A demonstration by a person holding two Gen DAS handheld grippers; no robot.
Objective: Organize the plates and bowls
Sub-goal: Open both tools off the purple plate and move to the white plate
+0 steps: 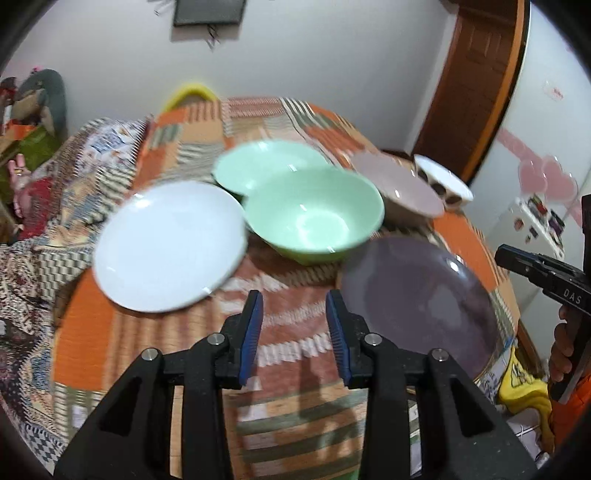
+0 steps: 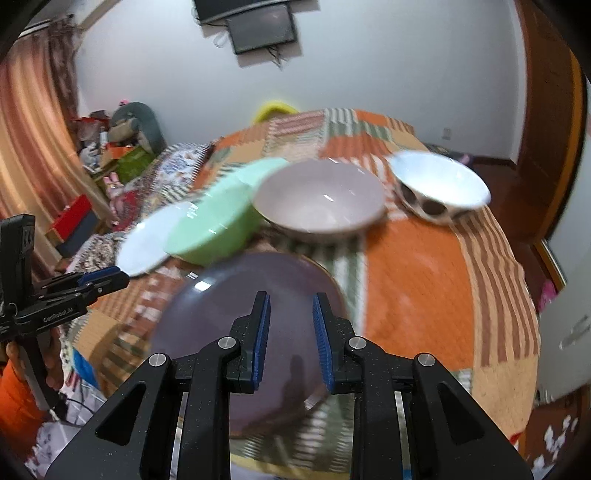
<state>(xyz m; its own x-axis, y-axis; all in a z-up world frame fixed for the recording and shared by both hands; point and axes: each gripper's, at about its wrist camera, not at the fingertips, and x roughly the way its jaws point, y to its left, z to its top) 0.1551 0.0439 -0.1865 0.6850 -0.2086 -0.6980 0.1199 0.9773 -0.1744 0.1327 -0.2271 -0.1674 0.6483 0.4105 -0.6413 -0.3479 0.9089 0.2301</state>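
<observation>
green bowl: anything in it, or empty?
Empty. The left wrist view looks straight into the green bowl: bare glazed bottom, only light reflections. It stands upright on the patterned cloth.

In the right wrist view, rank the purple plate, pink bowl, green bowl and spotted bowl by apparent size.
1. purple plate, though it is nearest the camera, so this is unsure.
2. pink bowl.
3. green bowl and spotted bowl: look alike, unranked; the green one is partly hidden.

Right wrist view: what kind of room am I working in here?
Probably a bedroom in a home. The dishes sit on a bed under a patchwork quilt, a wall-mounted TV hangs above, a curtain is on the left, and a plush toy sits among clutter.
</observation>
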